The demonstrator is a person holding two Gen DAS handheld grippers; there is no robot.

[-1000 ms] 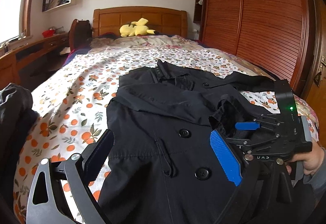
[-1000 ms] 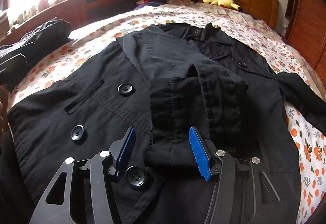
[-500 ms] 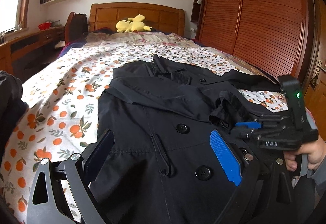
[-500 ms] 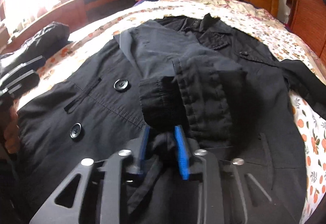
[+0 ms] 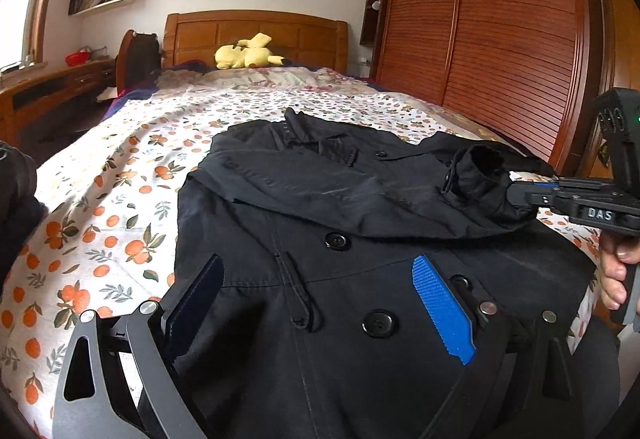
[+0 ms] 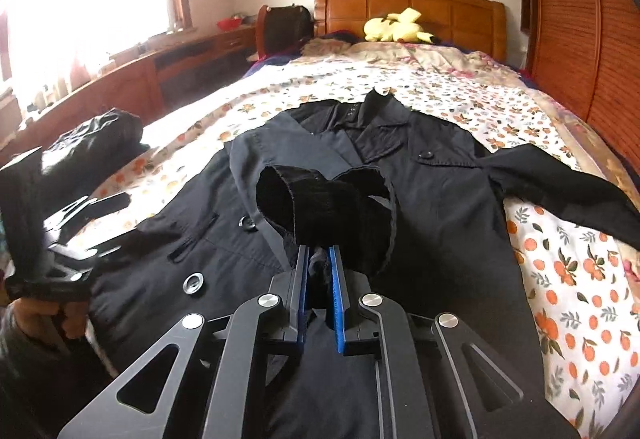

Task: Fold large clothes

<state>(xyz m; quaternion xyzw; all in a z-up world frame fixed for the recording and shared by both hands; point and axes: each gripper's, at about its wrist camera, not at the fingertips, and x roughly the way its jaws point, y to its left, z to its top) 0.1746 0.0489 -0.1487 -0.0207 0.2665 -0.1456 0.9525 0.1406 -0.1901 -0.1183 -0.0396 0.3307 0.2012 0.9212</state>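
Note:
A black double-breasted coat [image 5: 320,191] [image 6: 440,199] lies front up on the orange-print bedspread [image 5: 120,207], collar toward the headboard. One sleeve is folded across its chest, and the cuff [image 6: 320,207] [image 5: 480,175] is raised off the coat. My right gripper [image 6: 319,251] [image 5: 532,191] is closing, its blue pads pinching the cuff's cloth. The other sleeve [image 6: 560,195] lies out to the right on the bedspread. My left gripper [image 5: 316,299] hangs open over the coat's lower front and holds nothing; it shows blurred at the left edge [image 6: 60,239] of the right wrist view.
A yellow plush toy [image 5: 248,57] [image 6: 396,27] lies by the wooden headboard [image 5: 256,31]. A slatted wooden wardrobe [image 5: 500,39] runs along the bed's right side. A desk [image 6: 160,71] stands under the window on the left. Another dark garment [image 6: 96,139] lies at the bed's left edge.
My right gripper closed from wide open onto the sleeve cuff and rose with it, lifting the cuff off the coat. The left gripper stayed open and hardly moved.

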